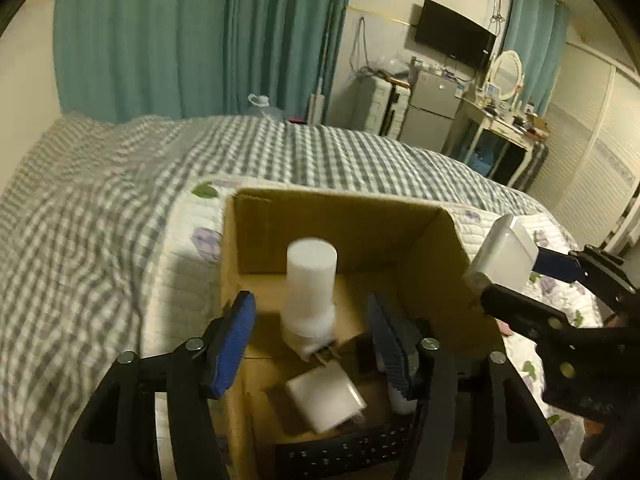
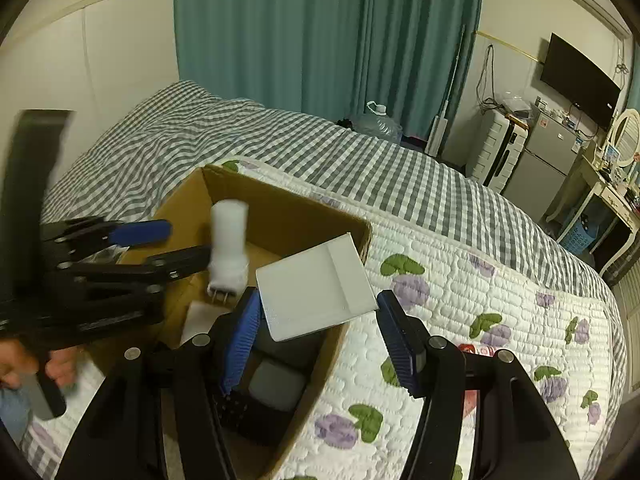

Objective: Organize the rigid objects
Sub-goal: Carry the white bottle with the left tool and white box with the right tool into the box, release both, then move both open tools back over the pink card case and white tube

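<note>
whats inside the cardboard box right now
In the box: a white cylindrical plug-in device in mid-air between the open left gripper fingers, a white charger, a black remote and a grey item. The rest of the floor is hidden.

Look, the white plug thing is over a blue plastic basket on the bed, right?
Not quite. It is a brown cardboard box, not a blue plastic basket. The left wrist view shows the white plug over its open top, and the box does sit on the bed.
</note>
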Demonstrator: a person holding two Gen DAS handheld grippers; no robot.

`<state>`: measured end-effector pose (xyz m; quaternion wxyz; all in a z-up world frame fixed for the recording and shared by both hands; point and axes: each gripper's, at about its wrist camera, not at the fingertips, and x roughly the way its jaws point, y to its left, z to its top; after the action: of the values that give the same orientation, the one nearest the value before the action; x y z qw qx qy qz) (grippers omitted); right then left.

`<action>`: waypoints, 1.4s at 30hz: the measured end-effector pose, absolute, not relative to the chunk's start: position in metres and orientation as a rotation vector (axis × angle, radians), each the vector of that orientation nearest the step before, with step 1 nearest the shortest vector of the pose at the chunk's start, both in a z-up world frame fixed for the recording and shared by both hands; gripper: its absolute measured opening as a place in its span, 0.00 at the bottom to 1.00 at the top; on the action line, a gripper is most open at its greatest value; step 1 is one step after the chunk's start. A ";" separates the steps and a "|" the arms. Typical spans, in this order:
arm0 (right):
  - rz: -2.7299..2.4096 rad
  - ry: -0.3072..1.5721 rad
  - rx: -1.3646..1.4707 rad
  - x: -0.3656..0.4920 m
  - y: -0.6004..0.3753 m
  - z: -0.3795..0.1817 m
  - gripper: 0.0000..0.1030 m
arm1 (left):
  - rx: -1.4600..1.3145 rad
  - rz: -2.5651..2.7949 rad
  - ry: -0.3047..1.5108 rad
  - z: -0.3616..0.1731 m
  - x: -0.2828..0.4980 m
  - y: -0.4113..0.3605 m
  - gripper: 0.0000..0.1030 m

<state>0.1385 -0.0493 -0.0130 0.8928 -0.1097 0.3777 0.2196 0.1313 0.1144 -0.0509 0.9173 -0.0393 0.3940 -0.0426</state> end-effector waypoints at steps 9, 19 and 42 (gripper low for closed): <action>0.428 0.817 -0.264 0.165 -0.015 -0.028 0.58 | -0.007 -0.073 0.756 -0.045 0.118 0.114 0.62; 0.357 0.789 -0.156 0.182 -0.022 -0.026 0.77 | 0.029 -0.024 0.762 -0.048 0.114 0.114 0.63; 0.163 0.652 -0.124 0.120 -0.231 0.037 0.98 | 0.145 -0.137 0.776 -0.017 0.104 -0.068 0.66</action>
<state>0.1196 -0.2314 0.0368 0.9421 -0.0610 0.3199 0.0798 0.1036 -0.0680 -0.0169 0.9208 0.0706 0.3778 -0.0665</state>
